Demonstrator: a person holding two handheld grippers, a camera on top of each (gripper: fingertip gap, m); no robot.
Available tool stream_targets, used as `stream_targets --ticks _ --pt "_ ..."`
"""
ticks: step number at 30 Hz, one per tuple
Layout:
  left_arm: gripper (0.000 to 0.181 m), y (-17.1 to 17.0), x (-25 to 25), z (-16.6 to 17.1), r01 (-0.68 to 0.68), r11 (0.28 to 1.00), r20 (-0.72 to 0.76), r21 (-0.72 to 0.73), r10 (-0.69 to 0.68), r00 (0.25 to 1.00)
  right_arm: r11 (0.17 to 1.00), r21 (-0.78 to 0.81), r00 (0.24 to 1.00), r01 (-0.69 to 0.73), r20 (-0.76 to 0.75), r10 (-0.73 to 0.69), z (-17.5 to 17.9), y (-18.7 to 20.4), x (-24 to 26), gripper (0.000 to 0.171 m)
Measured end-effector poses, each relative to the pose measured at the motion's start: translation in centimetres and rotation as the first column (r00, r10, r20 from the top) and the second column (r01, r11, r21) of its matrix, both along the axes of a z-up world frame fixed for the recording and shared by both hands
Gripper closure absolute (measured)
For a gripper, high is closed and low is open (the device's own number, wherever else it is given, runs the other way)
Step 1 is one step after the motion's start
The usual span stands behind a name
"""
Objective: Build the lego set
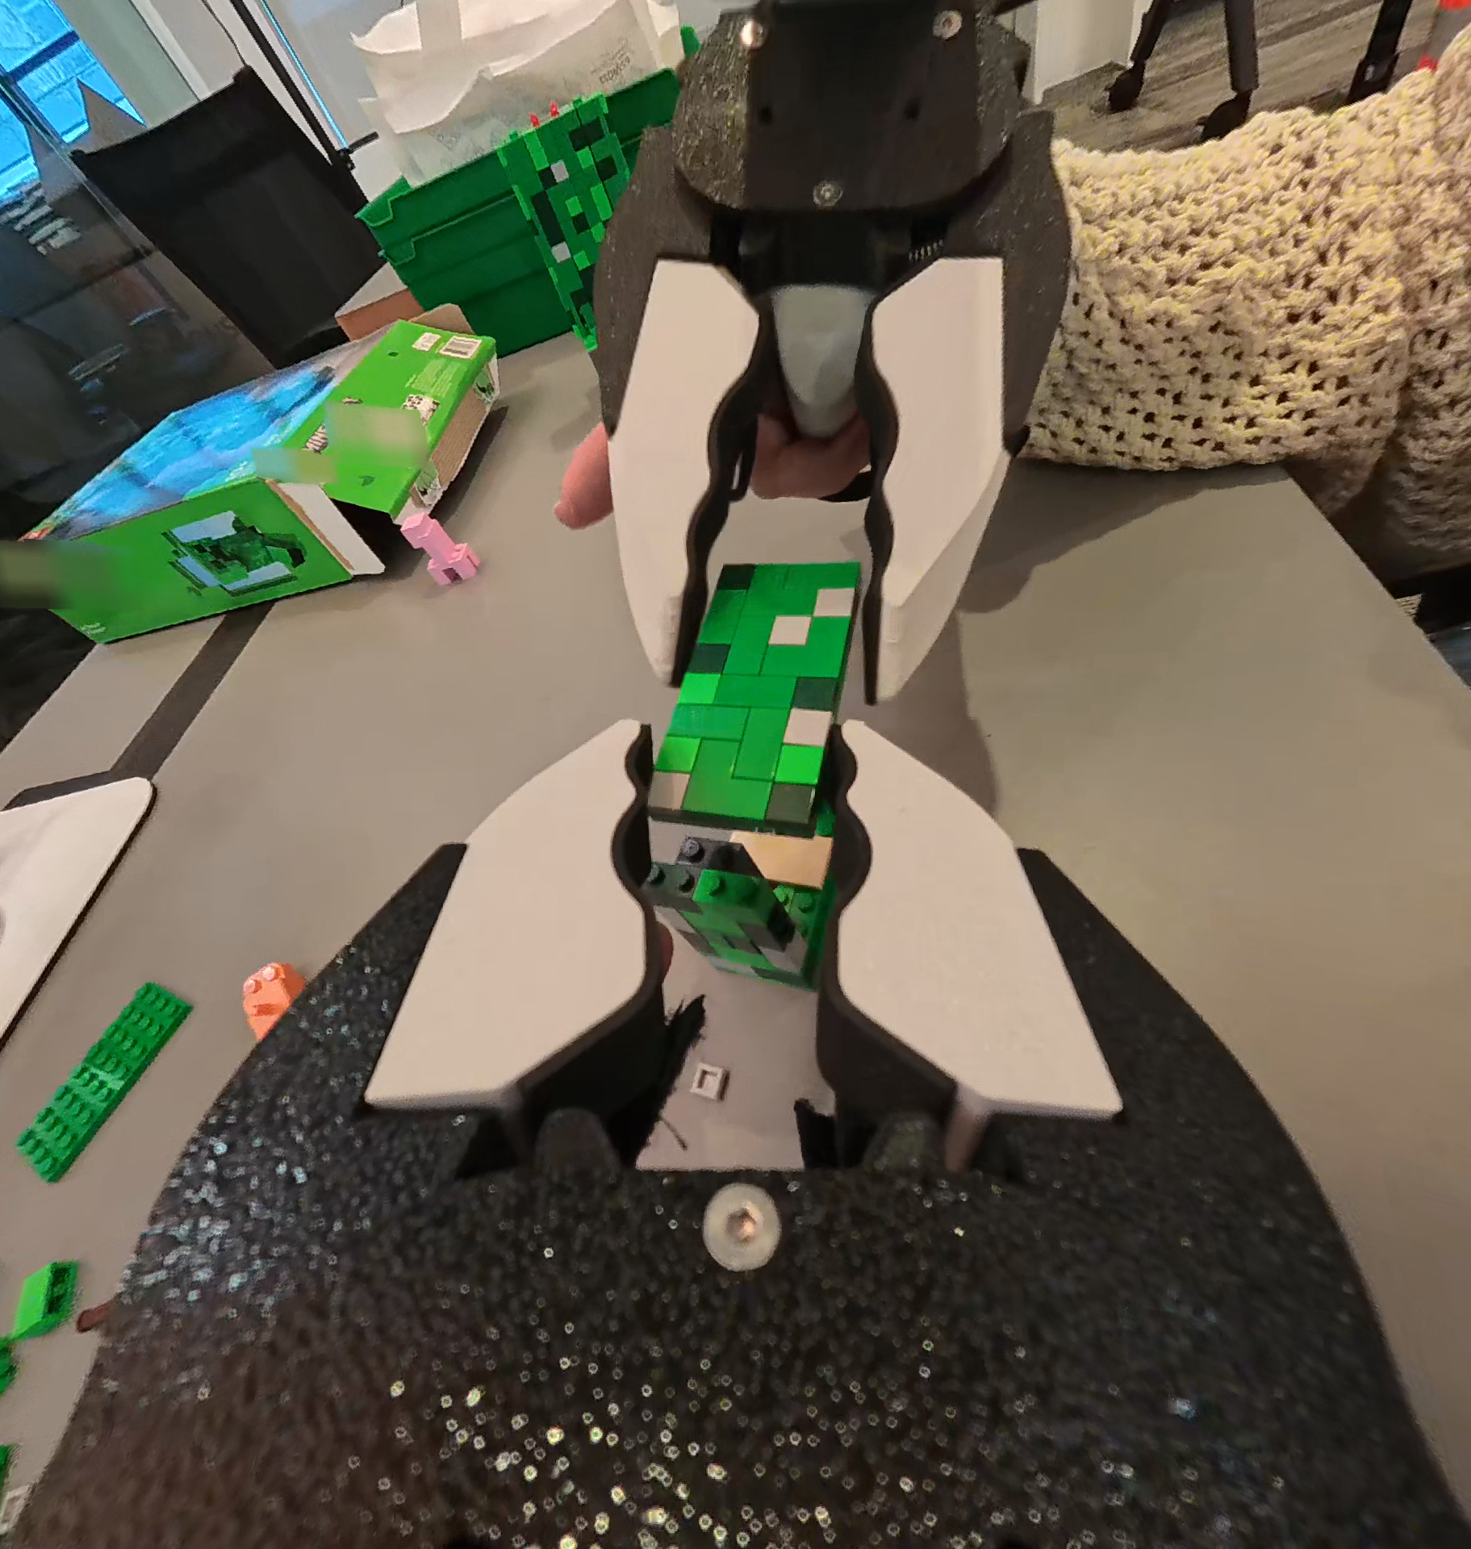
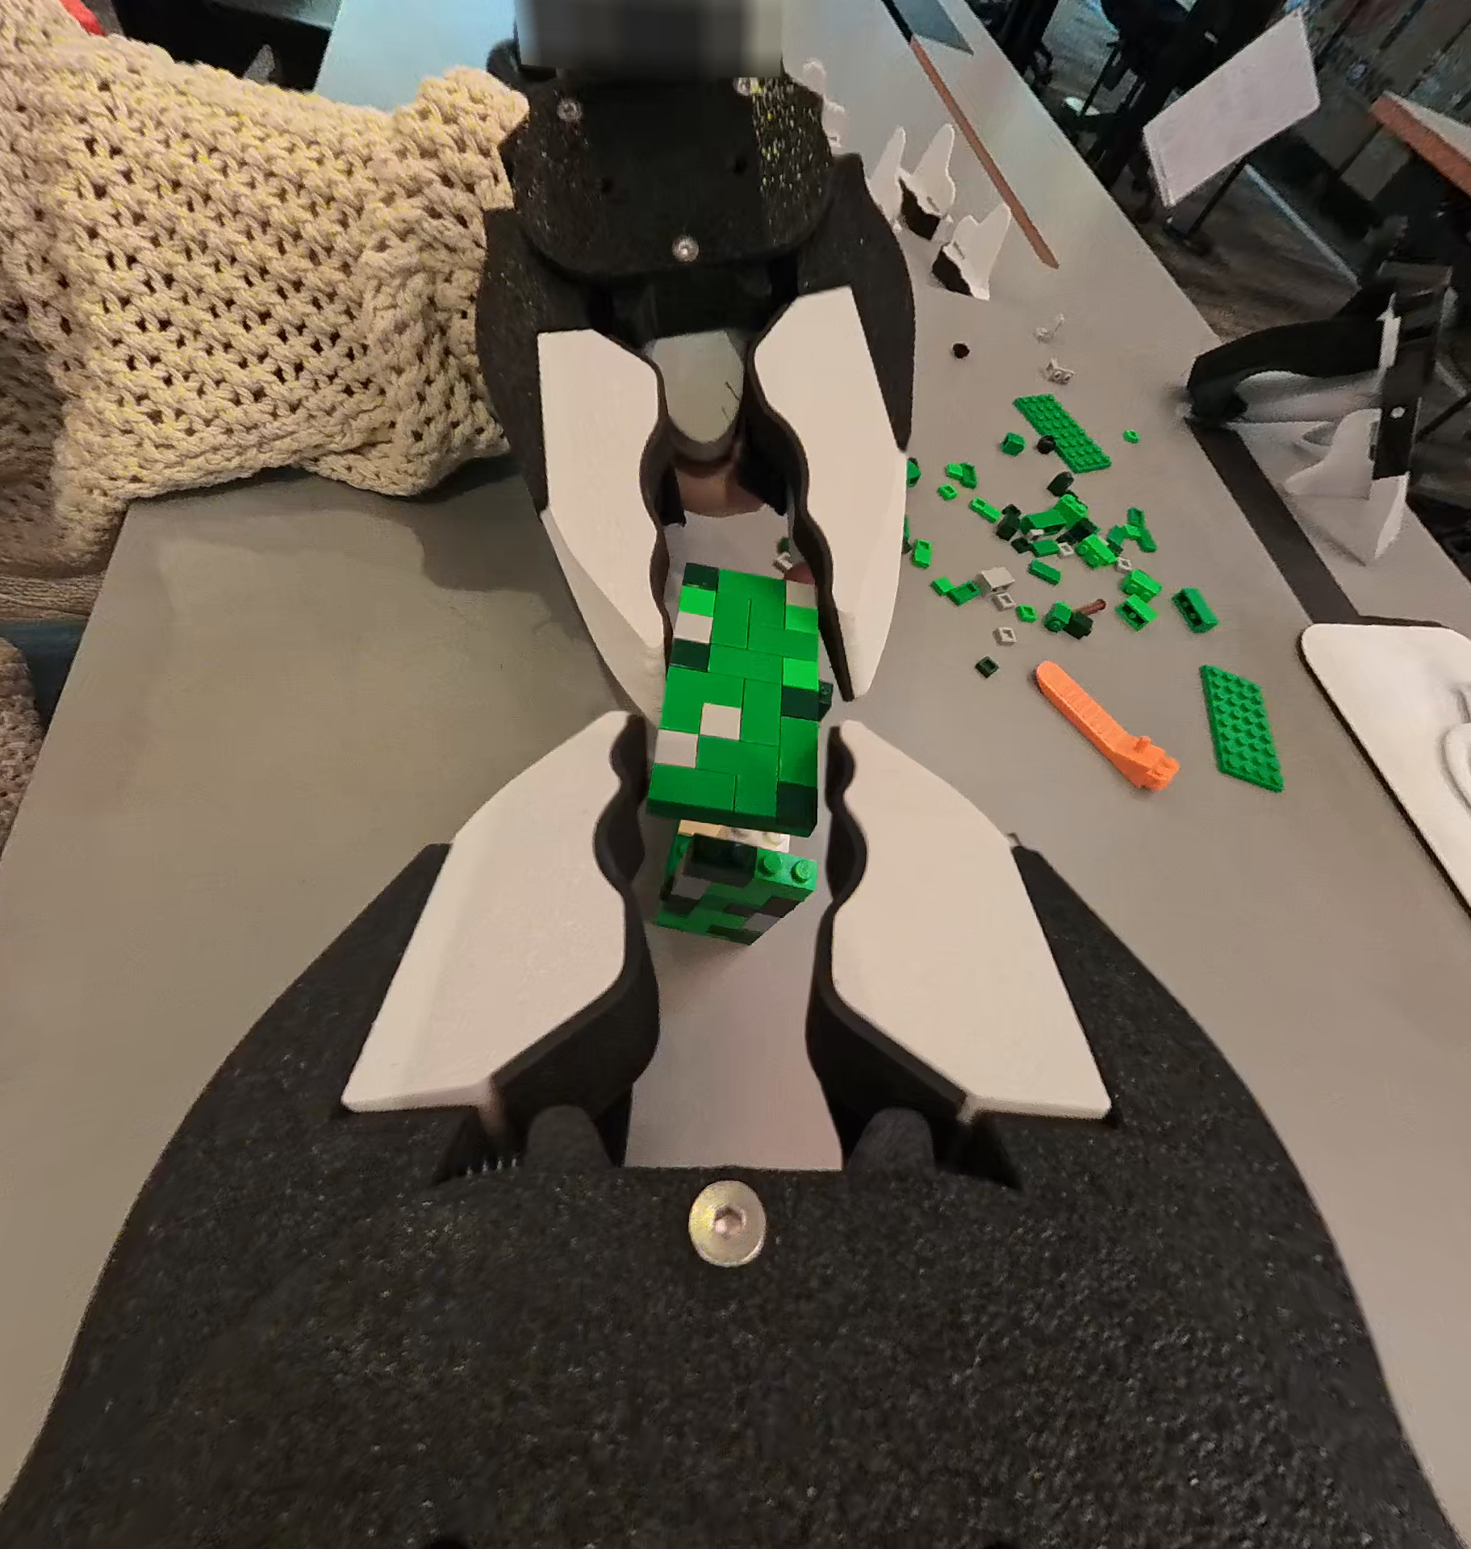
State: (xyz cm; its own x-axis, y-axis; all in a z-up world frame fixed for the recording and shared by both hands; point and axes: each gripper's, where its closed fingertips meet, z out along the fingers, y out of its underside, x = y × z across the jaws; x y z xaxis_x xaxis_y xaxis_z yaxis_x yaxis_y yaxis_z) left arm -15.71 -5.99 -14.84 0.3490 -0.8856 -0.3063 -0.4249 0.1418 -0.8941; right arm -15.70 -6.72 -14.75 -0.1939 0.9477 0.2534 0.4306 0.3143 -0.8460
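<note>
A long green pixel-patterned lego block (image 1: 753,712) is held level above the grey table (image 1: 1134,754). My left gripper (image 1: 740,754) is shut on its near end. My right gripper (image 1: 774,662) faces it from across the table and is shut on the far end. In the right wrist view the block (image 2: 740,712) sits between my right gripper (image 2: 732,746) and my left gripper (image 2: 748,670). A smaller green studded section (image 1: 740,922) stands right under the block's near end; it also shows in the right wrist view (image 2: 732,897). Whether the two touch is hidden.
An open lego box (image 1: 237,503), a pink lego figure (image 1: 442,549), a green bin (image 1: 463,243) and a built green figure (image 1: 572,184) are at the left. Loose green bricks (image 2: 1059,545), an orange brick separator (image 2: 1101,729), green plates (image 2: 1239,729) and a white mat (image 2: 1402,738) lie beside them. A knit sleeve (image 1: 1218,293) is behind. Left and right tips are no more than a few centimetres apart. The orange brick separator (image 2: 1101,729) is about equally far from each gripper, around 20 cm.
</note>
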Motion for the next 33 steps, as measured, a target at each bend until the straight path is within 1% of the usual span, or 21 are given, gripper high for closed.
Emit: stream_targets --ticks 1,7,10,14,19,25,33 --pt "0.142 0.0 0.0 0.0 -0.001 1.000 -0.001 0.003 0.001 1.000 1.000 -0.007 1.000 -0.003 0.002 0.003 0.0 -0.1 0.0 0.134" --pt "0.141 0.2 -0.1 0.1 -0.021 0.999 0.016 -0.025 0.022 1.000 0.999 -0.048 1.000 0.007 -0.010 -0.007 0.1 0.2 -0.1 0.134" --pt "0.133 0.6 -0.8 -0.1 -0.050 0.998 -0.008 -0.024 0.050 0.999 0.998 -0.048 0.999 0.049 0.015 -0.048 -0.5 1.1 0.0 0.134" --pt "0.131 0.8 -2.1 0.5 -0.067 0.996 0.034 -0.065 0.069 0.997 0.995 -0.062 0.997 0.073 0.036 -0.071 -0.9 1.7 0.1 0.134" --pt "0.130 1.1 -3.3 0.1 -0.088 0.989 0.037 -0.118 0.093 0.995 0.994 -0.061 0.995 0.086 0.049 -0.083 -1.1 1.8 0.0 0.134" --pt "0.131 1.1 -3.2 -1.5 -0.088 0.983 -0.022 -0.160 0.086 0.996 0.995 -0.030 0.991 0.095 0.095 -0.092 -2.1 1.9 -0.2 0.134" --pt "0.127 1.1 -2.5 -4.0 -0.075 0.972 -0.085 -0.223 0.058 0.995 0.996 -0.018 0.992 0.085 0.096 -0.083 -2.3 1.8 -0.2 0.134"
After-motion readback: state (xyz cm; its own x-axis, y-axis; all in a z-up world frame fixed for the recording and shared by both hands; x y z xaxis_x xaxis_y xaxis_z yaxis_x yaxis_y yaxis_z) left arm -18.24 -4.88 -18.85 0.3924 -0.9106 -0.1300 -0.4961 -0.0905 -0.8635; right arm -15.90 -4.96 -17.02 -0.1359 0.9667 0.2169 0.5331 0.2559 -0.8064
